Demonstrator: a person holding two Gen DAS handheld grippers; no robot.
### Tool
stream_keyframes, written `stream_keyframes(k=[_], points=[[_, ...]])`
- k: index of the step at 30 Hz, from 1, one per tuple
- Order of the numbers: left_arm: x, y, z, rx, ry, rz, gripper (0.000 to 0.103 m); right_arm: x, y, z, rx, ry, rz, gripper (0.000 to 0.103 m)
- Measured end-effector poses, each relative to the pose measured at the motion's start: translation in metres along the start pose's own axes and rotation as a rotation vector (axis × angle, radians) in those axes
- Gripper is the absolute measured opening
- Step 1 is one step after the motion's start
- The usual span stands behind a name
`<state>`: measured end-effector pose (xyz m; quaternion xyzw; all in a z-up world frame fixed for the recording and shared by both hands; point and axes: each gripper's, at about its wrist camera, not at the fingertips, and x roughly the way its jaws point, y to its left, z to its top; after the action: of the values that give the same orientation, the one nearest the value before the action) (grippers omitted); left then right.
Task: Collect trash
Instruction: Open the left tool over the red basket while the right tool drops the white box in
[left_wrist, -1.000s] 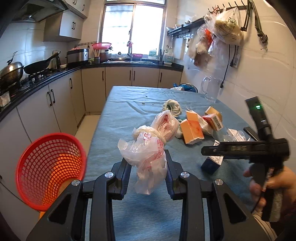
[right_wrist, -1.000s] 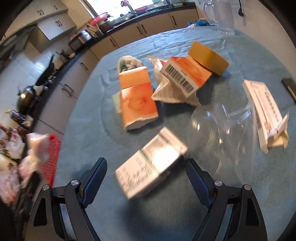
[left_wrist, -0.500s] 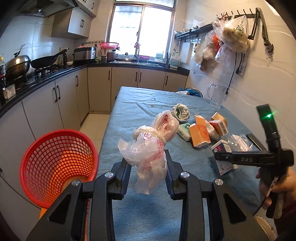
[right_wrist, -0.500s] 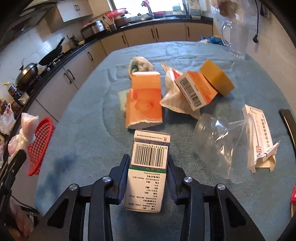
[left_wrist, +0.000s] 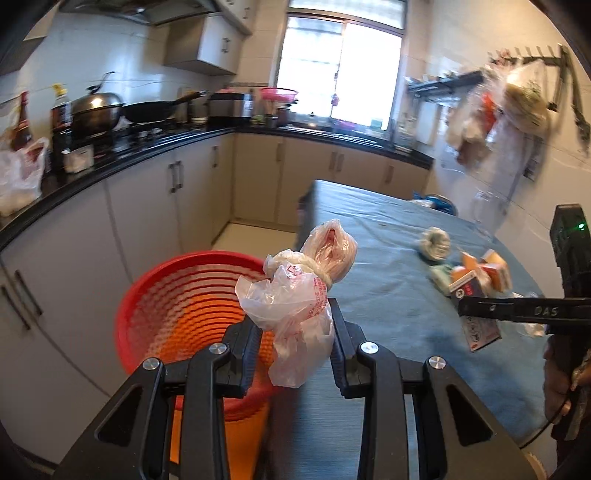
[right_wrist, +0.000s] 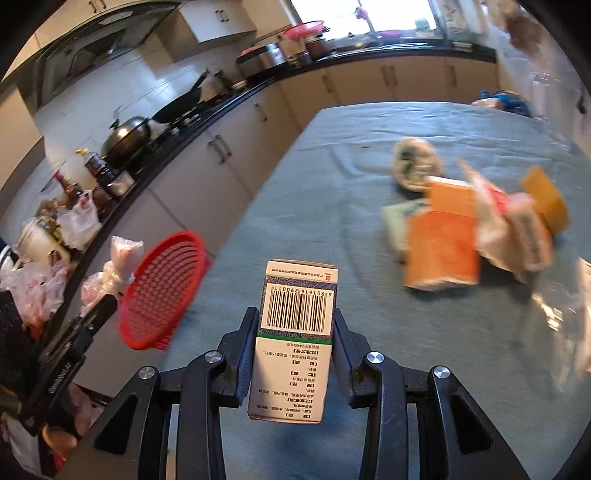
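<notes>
The right gripper (right_wrist: 293, 350) has just picked something up: a second ago its jaws stood wide around a small white box (right_wrist: 293, 339) lying on the table, and now they are clamped on that box, barcode facing up, lifted clear of the blue-grey tablecloth (right_wrist: 332, 177). The left gripper (left_wrist: 295, 336) has kept its clench on the knotted plastic bag (left_wrist: 299, 295) throughout, but it has swung across, so the red basket (left_wrist: 177, 299), which sat off at nine o'clock from the bag, now lies right behind it at about eight o'clock.

So both claws are loaded, and the bag looks close to a drop into the basket. Whether it hangs truly over the rim I can't be sure, the picture being smeared by motion.

The rest of the trash, the orange cartons (right_wrist: 441, 243) and a crumpled wrapper (right_wrist: 415, 162), waits on the table at about two o'clock from the held box.
</notes>
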<state>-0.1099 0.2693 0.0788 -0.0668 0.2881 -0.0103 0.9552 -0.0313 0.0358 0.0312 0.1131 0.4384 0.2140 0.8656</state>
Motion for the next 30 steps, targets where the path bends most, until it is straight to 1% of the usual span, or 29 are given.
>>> stream_keyframes(k=[3, 8, 10, 11, 13, 15, 18, 21, 24, 27, 28, 29, 30], points=[[0.007, 0.025, -0.002, -0.031, 0.015, 0.048, 0.032, 0.02, 0.026, 0.009, -0.019, 0.019, 0.047, 0.04], [0.028, 0.058, -0.004, -0.103, 0.066, 0.078, 0.032, 0.049, 0.075, 0.025, -0.051, 0.047, 0.14, 0.04], [0.035, 0.068, -0.005, -0.121, 0.078, 0.082, 0.032, 0.057, 0.097, 0.03, -0.091, 0.032, 0.164, 0.04], [0.039, 0.074, -0.006, -0.127, 0.084, 0.099, 0.032, 0.061, 0.106, 0.032, -0.103, 0.025, 0.175, 0.04], [0.046, 0.079, -0.006, -0.131, 0.094, 0.105, 0.032, 0.071, 0.121, 0.034, -0.112, 0.027, 0.195, 0.04], [0.052, 0.08, -0.005, -0.135, 0.098, 0.113, 0.032, 0.084, 0.133, 0.035, -0.13, 0.031, 0.191, 0.04], [0.056, 0.078, -0.006, -0.119, 0.096, 0.122, 0.032, 0.103, 0.141, 0.035, -0.135, 0.053, 0.174, 0.04], [0.058, 0.073, -0.008, -0.103, 0.095, 0.145, 0.032, 0.12, 0.141, 0.036, -0.125, 0.08, 0.157, 0.04], [0.062, 0.076, -0.011, -0.107, 0.105, 0.155, 0.032, 0.133, 0.139, 0.034, -0.124, 0.112, 0.148, 0.04], [0.063, 0.079, -0.012, -0.114, 0.11, 0.16, 0.036, 0.14, 0.136, 0.032, -0.118, 0.124, 0.137, 0.041], [0.063, 0.079, -0.012, -0.119, 0.111, 0.16, 0.04, 0.142, 0.135, 0.031, -0.114, 0.128, 0.137, 0.041], [0.063, 0.08, -0.012, -0.125, 0.111, 0.161, 0.042, 0.143, 0.134, 0.031, -0.111, 0.131, 0.135, 0.043], [0.063, 0.082, -0.011, -0.134, 0.109, 0.158, 0.048, 0.142, 0.133, 0.032, -0.106, 0.133, 0.135, 0.045]])
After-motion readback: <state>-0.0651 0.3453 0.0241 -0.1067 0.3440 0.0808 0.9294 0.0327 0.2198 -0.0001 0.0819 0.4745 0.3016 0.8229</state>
